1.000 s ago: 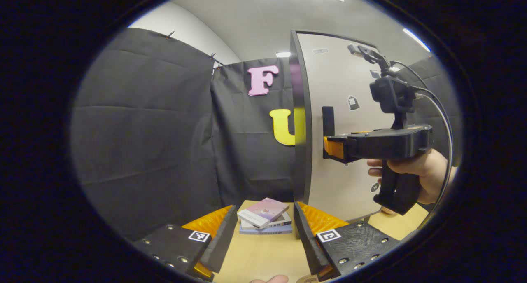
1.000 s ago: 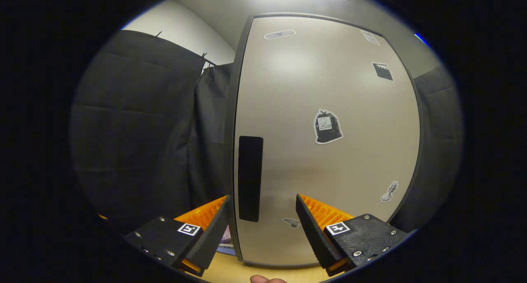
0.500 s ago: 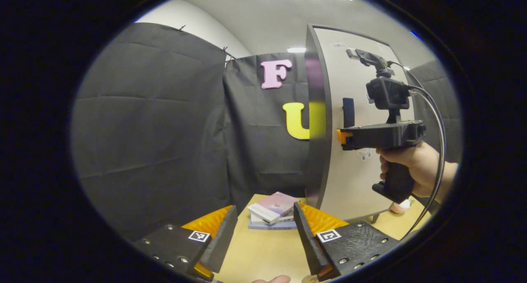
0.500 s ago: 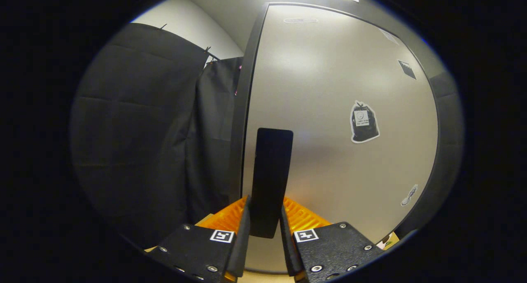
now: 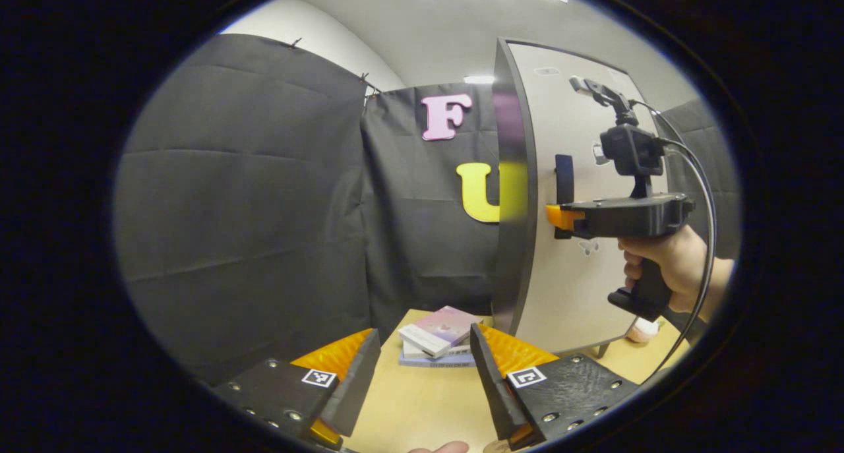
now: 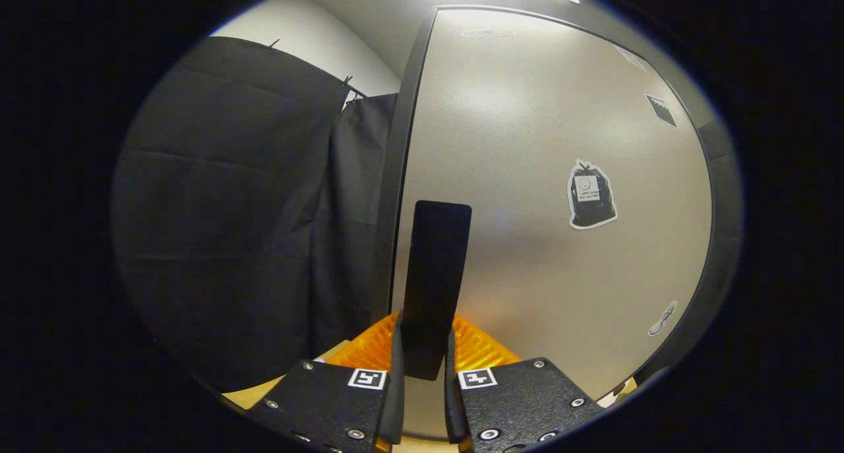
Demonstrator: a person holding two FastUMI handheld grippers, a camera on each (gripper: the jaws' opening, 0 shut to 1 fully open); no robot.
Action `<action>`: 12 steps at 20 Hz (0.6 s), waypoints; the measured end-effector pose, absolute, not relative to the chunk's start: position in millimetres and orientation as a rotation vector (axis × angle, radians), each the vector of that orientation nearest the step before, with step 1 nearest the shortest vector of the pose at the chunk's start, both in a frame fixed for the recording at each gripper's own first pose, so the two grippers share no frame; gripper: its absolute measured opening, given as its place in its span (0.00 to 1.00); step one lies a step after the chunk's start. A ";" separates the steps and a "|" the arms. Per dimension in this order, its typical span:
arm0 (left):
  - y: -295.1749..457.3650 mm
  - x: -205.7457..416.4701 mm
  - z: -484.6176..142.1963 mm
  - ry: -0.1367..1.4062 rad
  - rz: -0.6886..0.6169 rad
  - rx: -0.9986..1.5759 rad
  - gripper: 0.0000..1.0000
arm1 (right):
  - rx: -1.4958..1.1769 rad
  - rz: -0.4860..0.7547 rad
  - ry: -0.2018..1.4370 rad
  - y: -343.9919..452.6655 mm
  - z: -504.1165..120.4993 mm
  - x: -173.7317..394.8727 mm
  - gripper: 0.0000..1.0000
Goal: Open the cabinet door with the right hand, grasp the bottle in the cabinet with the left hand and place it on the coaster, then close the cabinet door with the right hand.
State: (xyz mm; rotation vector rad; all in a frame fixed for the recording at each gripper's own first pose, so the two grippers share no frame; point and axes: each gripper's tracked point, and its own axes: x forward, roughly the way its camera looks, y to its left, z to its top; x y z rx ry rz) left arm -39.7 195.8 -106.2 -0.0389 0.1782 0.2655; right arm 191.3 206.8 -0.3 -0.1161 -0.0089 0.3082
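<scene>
Jaws of right gripper (image 6: 422, 367) clenched on cabinet door (image 6: 547, 275) handle (image 6: 435, 275); left gripper (image 5: 422, 374) jaws released, apart.

- A recording booth: black cloth walls (image 5: 250, 196) fill the frame's left.
- Pale wooden tabletop (image 5: 422, 400) at bottom centre, small stack of books (image 5: 435, 337), grey sticker-dotted cabinet door (image 6: 547, 242) right.

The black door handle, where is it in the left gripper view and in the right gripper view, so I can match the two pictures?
Left gripper view: the black door handle stands right of centre, on the cabinet door near its dark left edge, with the right tool at its lower end.
Right gripper view: the handle rises at bottom centre, its lower end between the right tool fingers.
Shared landmark: the cabinet door's dark edge.
</scene>
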 end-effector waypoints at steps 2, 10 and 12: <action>196.6 -40.6 -106.1 0.178 0.270 -0.031 0.78 | -0.112 0.326 -0.005 207.2 -0.7 189.8 0.24; 194.1 -63.2 -109.0 0.191 0.280 -0.026 0.78 | -0.107 0.373 -0.003 205.5 0.0 179.3 0.24; 193.6 -60.4 -112.0 0.197 0.270 -0.021 0.78 | -0.106 0.383 -0.004 205.3 0.3 171.8 0.24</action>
